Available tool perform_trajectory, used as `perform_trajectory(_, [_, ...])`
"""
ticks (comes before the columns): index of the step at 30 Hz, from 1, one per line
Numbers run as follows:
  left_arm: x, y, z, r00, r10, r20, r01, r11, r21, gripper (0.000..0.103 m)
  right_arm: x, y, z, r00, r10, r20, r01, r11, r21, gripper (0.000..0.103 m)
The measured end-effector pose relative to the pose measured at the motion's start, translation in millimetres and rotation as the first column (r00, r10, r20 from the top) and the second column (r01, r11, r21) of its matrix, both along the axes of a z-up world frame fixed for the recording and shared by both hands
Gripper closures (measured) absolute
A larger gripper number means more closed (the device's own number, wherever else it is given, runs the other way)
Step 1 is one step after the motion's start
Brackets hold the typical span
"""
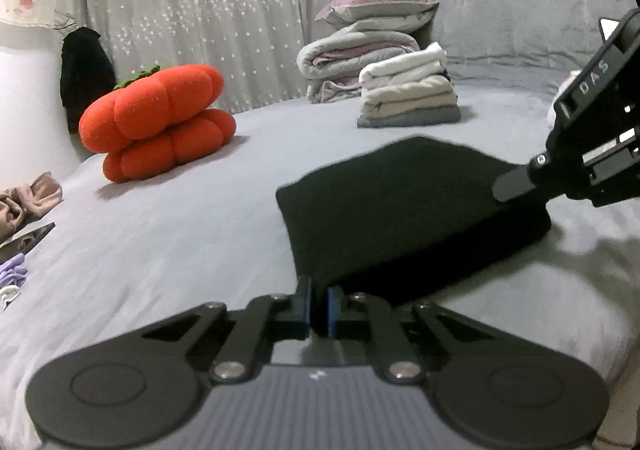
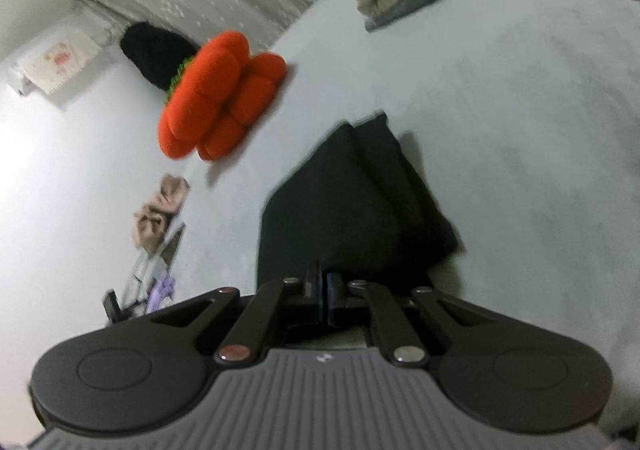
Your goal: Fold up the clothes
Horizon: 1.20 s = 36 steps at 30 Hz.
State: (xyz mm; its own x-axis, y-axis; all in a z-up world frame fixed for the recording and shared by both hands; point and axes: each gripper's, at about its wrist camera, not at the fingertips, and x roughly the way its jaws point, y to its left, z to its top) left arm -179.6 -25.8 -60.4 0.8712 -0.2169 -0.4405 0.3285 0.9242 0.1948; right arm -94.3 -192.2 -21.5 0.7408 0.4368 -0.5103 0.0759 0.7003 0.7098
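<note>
Black folded garment (image 1: 400,206): lies on the grey bed sheet (image 1: 160,250), at centre of the left wrist view, running toward 2 o'clock.

Left gripper (image 1: 319,308): fingers nearly closed, only a sliver between the blue pads, pinching the garment's near corner at 6 o'clock.

Right gripper (image 2: 323,292): fingers likewise almost closed, clamped on the near edge of the same garment (image 2: 352,202); in the left wrist view its fingertip (image 1: 512,186) sits on the cloth's far right edge at 3 o'clock.

Garment condition: plain black, thick, folded into a rough rectangle of several layers; edges slightly uneven, one fold ridge visible along its length in the right wrist view.

Surroundings: orange pumpkin cushion (image 1: 160,122) at 10 o'clock, well apart; stack of folded clothes (image 1: 408,94) at 1 o'clock; rolled duvet with pillow (image 1: 360,50) behind the stack; crumpled beige cloth (image 1: 28,198) at 9 o'clock; dotted curtain (image 1: 208,2) at 12 o'clock.
</note>
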Motion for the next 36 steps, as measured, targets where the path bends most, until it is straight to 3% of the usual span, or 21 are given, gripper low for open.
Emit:
perform_trajectory(5, [-4, 12, -1, 0.999, -0.027, -0.029, 0.026, 0.999, -0.025, 0.092, 1, 4, -16, 0.996, 0.016, -0.09, -0.021, 0.998, -0.059, 0.099])
perform_trajectory(8, [-2, 21, 4, 0.998, -0.024, -0.058, 0.021, 0.998, -0.06, 0.08, 0, 1, -15, 0.995, 0.012, -0.102, -0.02, 0.997, -0.076, 0.096])
perform_trajectory(9, [-1, 26, 6, 0.998, -0.02, -0.067, 0.015, 0.996, -0.083, 0.074, -1, 1, -11, 0.996, 0.008, -0.092, -0.017, 0.995, -0.096, 0.089])
perform_trajectory(13, [6, 42, 12, 0.996, -0.008, -0.091, -0.008, 0.983, -0.183, 0.067, -8, 1, 1, 0.998, -0.022, -0.052, 0.012, 0.981, -0.191, 0.089])
perform_trajectory(17, [17, 42, 21, 0.997, -0.019, -0.068, 0.004, 0.977, -0.215, 0.064, -10, 0, 2, 0.998, -0.068, -0.008, 0.064, 0.968, -0.243, 0.087])
perform_trajectory(19, [23, 38, 27, 0.998, -0.03, -0.052, 0.018, 0.975, -0.22, 0.063, -9, 1, 4, 0.996, -0.081, 0.028, 0.086, 0.956, -0.282, 0.082])
perform_trajectory(21, [30, 33, 33, 0.998, -0.046, -0.042, 0.035, 0.972, -0.231, 0.061, -4, 5, 5, 0.994, -0.085, 0.063, 0.1, 0.942, -0.321, 0.067])
perform_trajectory(25, [40, 26, 44, 0.993, -0.104, -0.05, 0.087, 0.959, -0.271, 0.059, 7, 10, 6, 0.989, -0.074, 0.126, 0.118, 0.913, -0.391, 0.067])
perform_trajectory(30, [39, 22, 52, 0.983, -0.173, -0.067, 0.15, 0.953, -0.265, 0.055, 16, 10, 13, 0.986, -0.078, 0.151, 0.131, 0.913, -0.387, 0.067])
perform_trajectory(36, [46, 27, 54, 0.982, -0.168, -0.088, 0.134, 0.943, -0.303, 0.052, 19, 5, 22, 0.971, -0.091, 0.223, 0.183, 0.879, -0.44, 0.067])
